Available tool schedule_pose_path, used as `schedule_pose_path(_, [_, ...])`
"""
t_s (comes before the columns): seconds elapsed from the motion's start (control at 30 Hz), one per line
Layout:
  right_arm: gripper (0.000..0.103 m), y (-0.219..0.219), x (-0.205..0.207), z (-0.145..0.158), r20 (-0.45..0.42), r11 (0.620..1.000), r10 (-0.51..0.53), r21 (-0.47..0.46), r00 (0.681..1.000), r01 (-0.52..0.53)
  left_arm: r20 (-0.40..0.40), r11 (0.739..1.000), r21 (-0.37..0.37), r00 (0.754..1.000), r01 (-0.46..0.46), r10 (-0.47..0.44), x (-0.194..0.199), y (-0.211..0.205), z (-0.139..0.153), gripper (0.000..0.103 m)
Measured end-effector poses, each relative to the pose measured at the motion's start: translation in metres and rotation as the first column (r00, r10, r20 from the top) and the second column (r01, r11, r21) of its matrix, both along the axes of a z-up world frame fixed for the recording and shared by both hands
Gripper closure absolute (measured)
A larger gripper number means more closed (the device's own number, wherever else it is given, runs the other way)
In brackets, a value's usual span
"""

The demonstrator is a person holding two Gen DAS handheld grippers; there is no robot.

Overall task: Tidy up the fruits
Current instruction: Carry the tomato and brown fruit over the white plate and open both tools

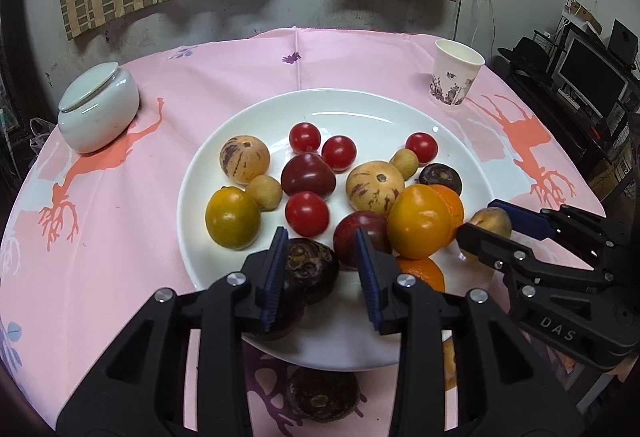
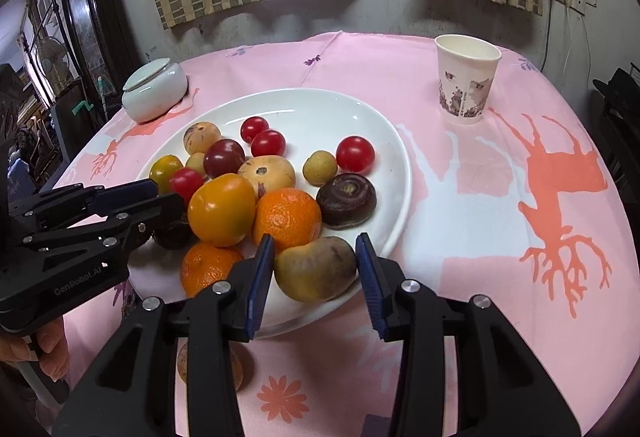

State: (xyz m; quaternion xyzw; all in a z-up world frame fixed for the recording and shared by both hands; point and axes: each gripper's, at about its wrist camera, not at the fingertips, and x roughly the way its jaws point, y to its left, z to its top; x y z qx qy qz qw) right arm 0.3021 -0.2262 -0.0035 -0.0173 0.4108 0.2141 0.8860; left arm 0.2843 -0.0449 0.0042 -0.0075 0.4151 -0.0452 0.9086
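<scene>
A white plate (image 1: 248, 117) (image 2: 392, 165) on the pink tablecloth holds many fruits: red tomatoes, yellow-orange tomatoes, oranges, speckled melons, dark purple fruits. My left gripper (image 1: 322, 279) is open over the plate's near rim, its left finger against a dark brown fruit (image 1: 308, 271). My right gripper (image 2: 314, 277) is open, its fingers on either side of a yellow-brown fruit (image 2: 316, 269) on the plate's near edge, with a small gap at each side. It also shows in the left wrist view (image 1: 490, 223), between the right gripper's fingers.
A white lidded jar (image 1: 98, 107) (image 2: 154, 91) stands at the left. A paper cup (image 1: 456, 75) (image 2: 466, 83) stands at the back right. A dark fruit (image 1: 322, 393) and a tan fruit (image 2: 212, 365) lie on the cloth before the plate.
</scene>
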Motion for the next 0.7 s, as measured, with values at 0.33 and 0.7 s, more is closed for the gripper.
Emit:
schedule_pose_path(0.33, [0.058,-0.007,-0.003,-0.003,-0.080,0.991,0.002,0.131,0.997,0.008,0.027,1.000,-0.009,1.000,0.002,-0.002,-0.016,0.002,0.012,0.047])
schedule_pose_path(0.7, [0.058,-0.007,-0.030,0.022,-0.011,0.995,0.016,0.098,1.000,-0.015,0.042,0.999,0.005,0.999,0.031,-0.032,-0.043,0.000,0.020,0.047])
